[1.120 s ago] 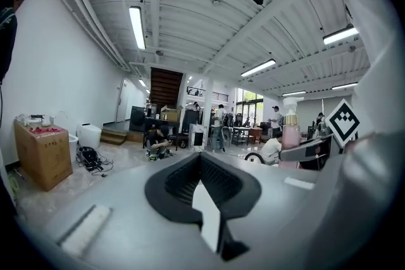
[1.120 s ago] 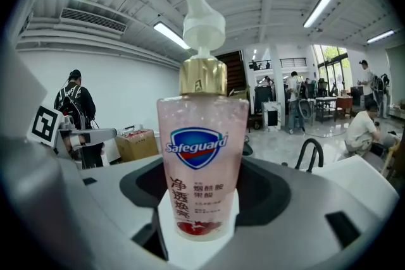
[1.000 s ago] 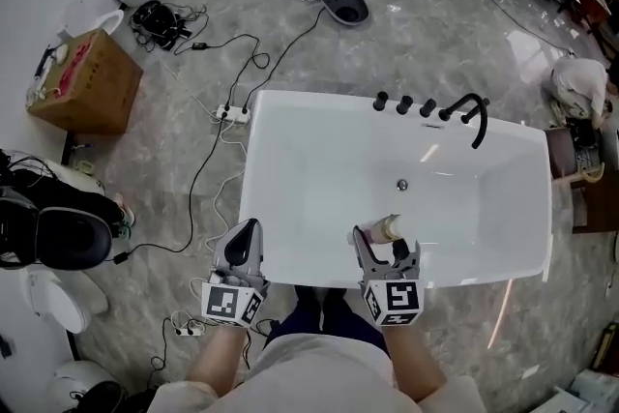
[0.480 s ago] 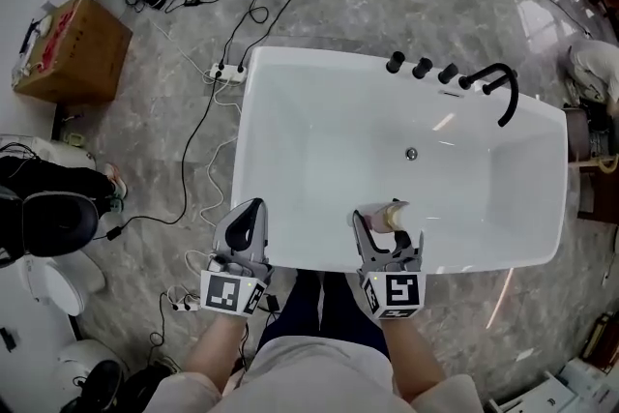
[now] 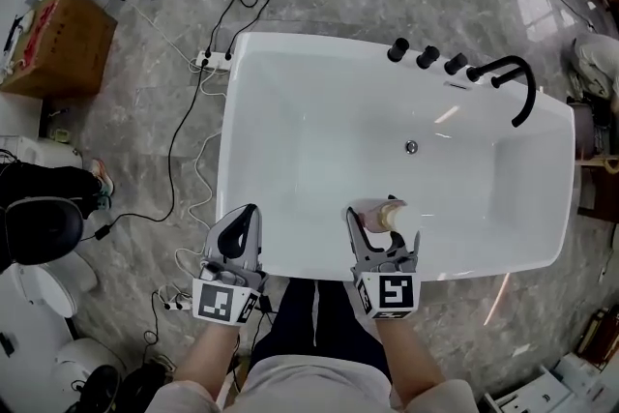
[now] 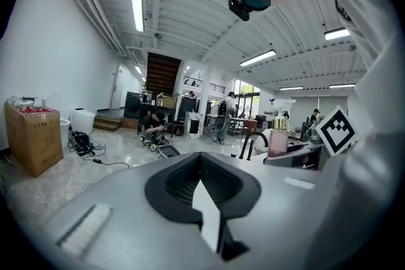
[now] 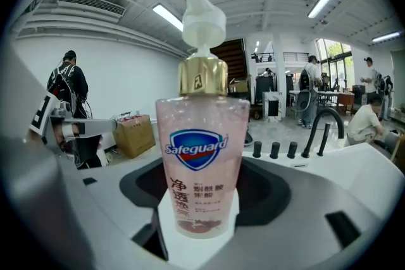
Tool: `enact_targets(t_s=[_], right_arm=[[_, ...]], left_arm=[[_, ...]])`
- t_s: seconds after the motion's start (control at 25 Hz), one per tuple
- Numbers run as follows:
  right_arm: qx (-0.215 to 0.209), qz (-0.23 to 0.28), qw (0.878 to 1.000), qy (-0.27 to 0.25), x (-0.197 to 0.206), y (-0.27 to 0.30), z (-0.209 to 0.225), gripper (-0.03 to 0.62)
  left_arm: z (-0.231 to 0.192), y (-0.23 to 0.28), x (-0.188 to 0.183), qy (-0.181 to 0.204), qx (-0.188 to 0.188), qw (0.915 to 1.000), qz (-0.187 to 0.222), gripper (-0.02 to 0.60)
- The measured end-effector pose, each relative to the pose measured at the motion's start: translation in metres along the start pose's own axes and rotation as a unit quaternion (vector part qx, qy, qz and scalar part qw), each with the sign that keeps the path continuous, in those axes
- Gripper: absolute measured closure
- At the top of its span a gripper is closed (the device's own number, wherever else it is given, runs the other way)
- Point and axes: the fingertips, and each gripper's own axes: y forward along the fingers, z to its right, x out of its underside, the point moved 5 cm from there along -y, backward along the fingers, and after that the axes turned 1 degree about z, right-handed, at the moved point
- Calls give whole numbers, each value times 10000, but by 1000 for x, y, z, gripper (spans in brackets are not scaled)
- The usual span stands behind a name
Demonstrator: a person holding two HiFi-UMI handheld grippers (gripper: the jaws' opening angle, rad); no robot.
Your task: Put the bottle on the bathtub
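Our right gripper (image 5: 384,229), fingers grasping translucent pink Safeguard bottle (image 7: 201,161), gold collar (image 7: 202,76), white pump (image 7: 202,19), at bathtub (image 5: 290,268) 6 o'clock, left gripper (image 5: 248,220) clenched, empty

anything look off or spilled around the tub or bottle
Nothing looks spilled or damaged. The bottle stands upright in the right gripper, pump cap on, over the bathtub by its near rim. One oddity: a power strip and loose cables lie on the floor beside the far left corner.
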Motion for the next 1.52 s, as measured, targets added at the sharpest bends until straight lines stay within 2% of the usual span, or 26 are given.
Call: enact_targets(t_s=[0.4, 0.76, 1.24, 1.52], right_arm=[[67, -52, 10000, 33, 38, 51, 20, 286], [212, -2, 9998, 20, 69, 111, 49, 286], [389, 171, 9990, -156, 61, 219, 88, 286], [769, 146, 9965, -280, 42, 291, 118, 286]], left_arm=[[-20, 46, 45, 149, -62, 9998, 99, 574], [-27, 81, 95, 48, -137, 9999, 47, 572], [-37, 100, 116, 53, -192, 9998, -39, 572], [-28, 101, 123, -7, -165, 9997, -160, 572]])
